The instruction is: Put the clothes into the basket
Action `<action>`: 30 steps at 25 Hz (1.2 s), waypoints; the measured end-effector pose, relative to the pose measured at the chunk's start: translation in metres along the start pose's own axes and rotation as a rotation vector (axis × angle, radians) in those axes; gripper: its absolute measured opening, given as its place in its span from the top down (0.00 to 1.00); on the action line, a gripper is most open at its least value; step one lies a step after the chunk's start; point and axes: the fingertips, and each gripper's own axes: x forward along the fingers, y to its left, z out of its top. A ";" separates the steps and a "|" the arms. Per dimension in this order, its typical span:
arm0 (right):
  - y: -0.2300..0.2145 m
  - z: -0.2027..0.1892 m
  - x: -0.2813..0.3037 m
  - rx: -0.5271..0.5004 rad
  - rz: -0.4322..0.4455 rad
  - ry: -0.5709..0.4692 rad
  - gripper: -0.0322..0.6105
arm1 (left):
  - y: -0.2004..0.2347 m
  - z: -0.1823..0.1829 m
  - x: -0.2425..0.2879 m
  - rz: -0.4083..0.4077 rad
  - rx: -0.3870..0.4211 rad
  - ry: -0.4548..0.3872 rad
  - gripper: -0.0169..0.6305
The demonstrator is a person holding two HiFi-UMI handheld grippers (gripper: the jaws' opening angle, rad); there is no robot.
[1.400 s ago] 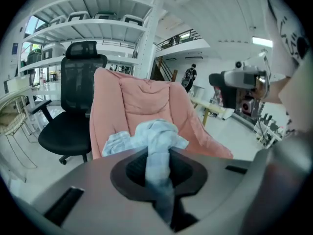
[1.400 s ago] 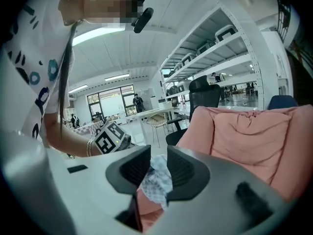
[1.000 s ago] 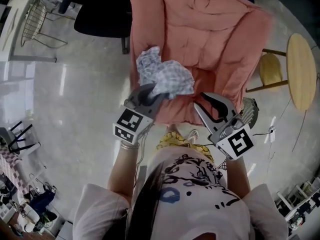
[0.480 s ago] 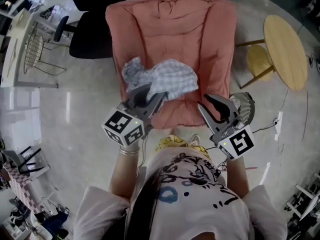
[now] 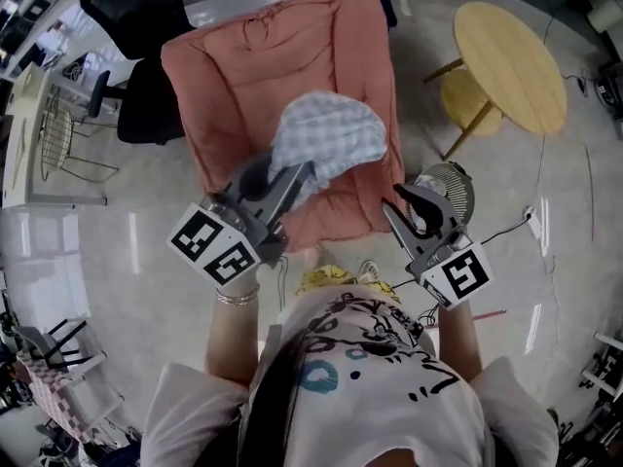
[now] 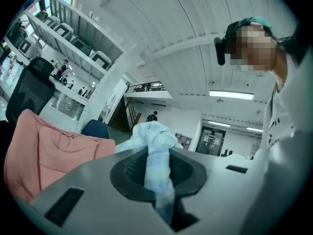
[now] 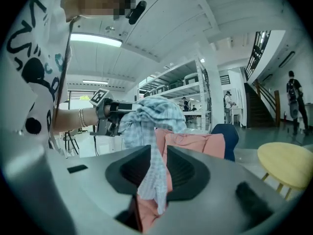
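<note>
A light blue checked cloth (image 5: 329, 136) hangs bunched above the seat of a pink armchair (image 5: 263, 56). My left gripper (image 5: 290, 175) is shut on it; in the left gripper view a fold of the cloth (image 6: 155, 146) fills the gap at my left gripper (image 6: 158, 166). My right gripper (image 5: 401, 198) hovers just right of the cloth, off the chair's front corner. Its jaws stand a narrow gap apart, and my right gripper (image 7: 159, 155) has nothing pinched in it. Through that gap I see the cloth (image 7: 154, 119) hanging from the left gripper. No basket is in view.
A round wooden table (image 5: 511, 66) with a yellow stool (image 5: 465, 100) under it stands to the right. A small fan (image 5: 446, 181) sits on the floor by my right gripper, with cables (image 5: 531, 224) nearby. A black office chair (image 5: 146, 110) and a wire chair (image 5: 60, 134) are left of the armchair.
My left gripper has risen with the checked cloth, lifting it off the armchair seat. The right gripper has moved along beside it, still empty.
</note>
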 end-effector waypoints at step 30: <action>-0.136 -0.049 -0.363 0.052 -0.609 -0.067 0.90 | -0.350 -0.019 0.242 -0.706 -0.045 0.000 0.88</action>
